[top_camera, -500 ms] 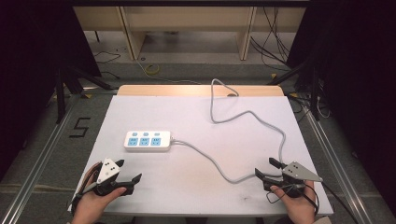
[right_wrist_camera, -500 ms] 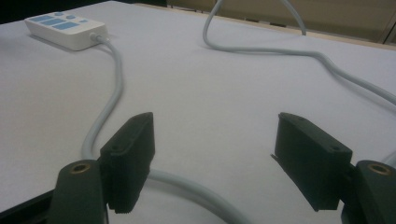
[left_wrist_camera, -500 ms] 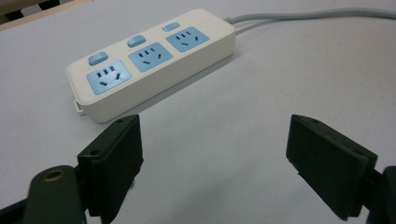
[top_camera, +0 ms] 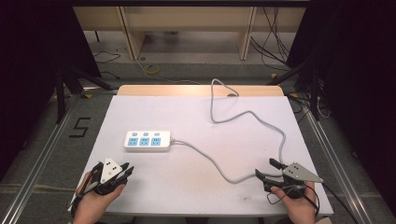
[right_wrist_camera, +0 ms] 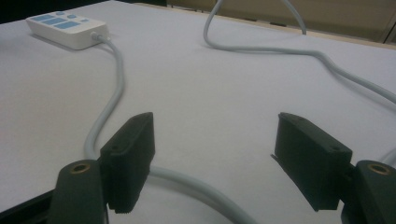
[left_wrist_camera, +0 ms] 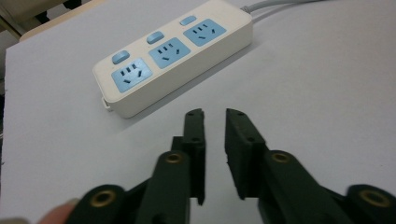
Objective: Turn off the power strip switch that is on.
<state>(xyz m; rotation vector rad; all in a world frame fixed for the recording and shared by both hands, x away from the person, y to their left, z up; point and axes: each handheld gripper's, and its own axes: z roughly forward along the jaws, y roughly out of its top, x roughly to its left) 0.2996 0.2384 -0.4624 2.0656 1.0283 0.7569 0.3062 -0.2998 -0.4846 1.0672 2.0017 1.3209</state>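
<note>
At the table's near edge, around 5 o'clock, the right gripper is held with its jaws spread wide, and the grey power cable is seen running under and between them in the right gripper view, not yet clamped. Over at 7 o'clock the left gripper is parked with its jaws nearly together, only a narrow slit left between them and nothing held. It's aimed at the white power strip with its three blue sockets, which lies flat at roughly 10 o'clock from the table's middle, just ahead of those jaws but apart from them.

What could go sideways from here, as a guess:

- If the cable is pinched off-centre, it could be squeezed out sideways, since it's round and slick-looking and only a short curved stretch sits between the jaws.
- If the cable is pulled hard once caught, the strip could get dragged across the smooth white tabletop, because nothing is pinning it down. The left gripper would probably need to be opened first, since that slit looks far too narrow for the strip's body.
- The far loop of cable near 12 o'clock hangs at the table's back edge, so slack could be snagged there. Whether it's actually caught on something past the edge can't really be made out from the high view.
</note>
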